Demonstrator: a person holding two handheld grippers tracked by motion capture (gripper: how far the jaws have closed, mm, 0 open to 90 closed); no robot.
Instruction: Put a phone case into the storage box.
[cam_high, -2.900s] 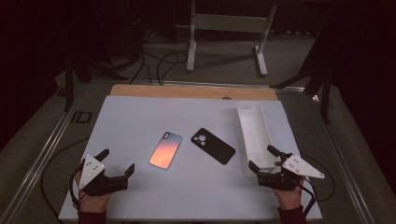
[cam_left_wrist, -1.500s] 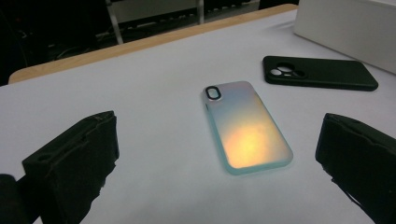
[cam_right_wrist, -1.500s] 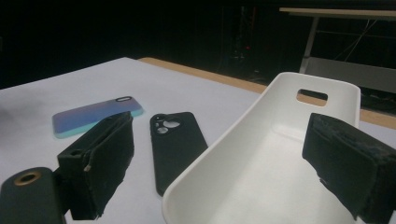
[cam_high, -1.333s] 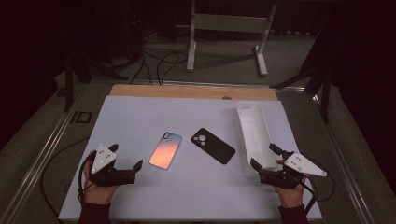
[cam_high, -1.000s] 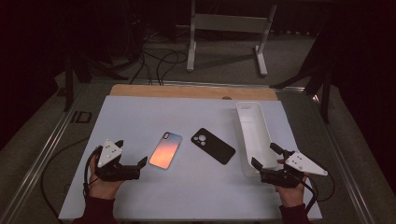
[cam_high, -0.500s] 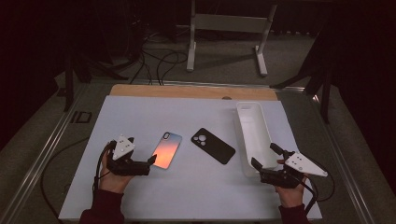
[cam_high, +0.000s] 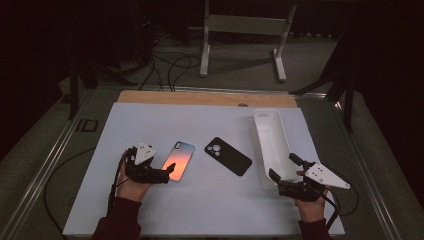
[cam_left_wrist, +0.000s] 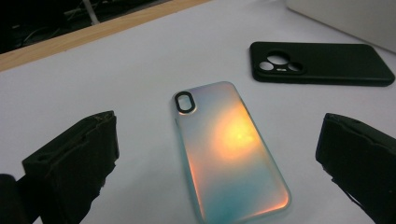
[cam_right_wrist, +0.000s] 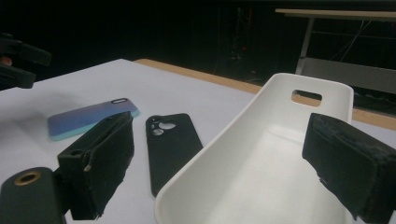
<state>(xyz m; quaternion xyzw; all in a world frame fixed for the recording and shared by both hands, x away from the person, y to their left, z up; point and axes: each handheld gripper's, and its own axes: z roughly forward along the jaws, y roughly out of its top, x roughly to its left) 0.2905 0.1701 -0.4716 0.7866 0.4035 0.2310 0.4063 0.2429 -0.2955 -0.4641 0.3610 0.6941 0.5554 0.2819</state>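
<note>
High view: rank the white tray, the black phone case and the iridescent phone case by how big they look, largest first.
1. white tray, clearly the longest.
2. and 3. black phone case and iridescent phone case look about alike, so I won't rank them.

Tongs (cam_right_wrist: 219, 172) spread wide astride the white tray (cam_right_wrist: 261, 158); black phone case (cam_right_wrist: 170, 147) just beside the tray's wall

The left tool (cam_high: 167, 172) has slid rightward across the table to the iridescent phone case (cam_high: 178, 160), jaws apart.
</note>
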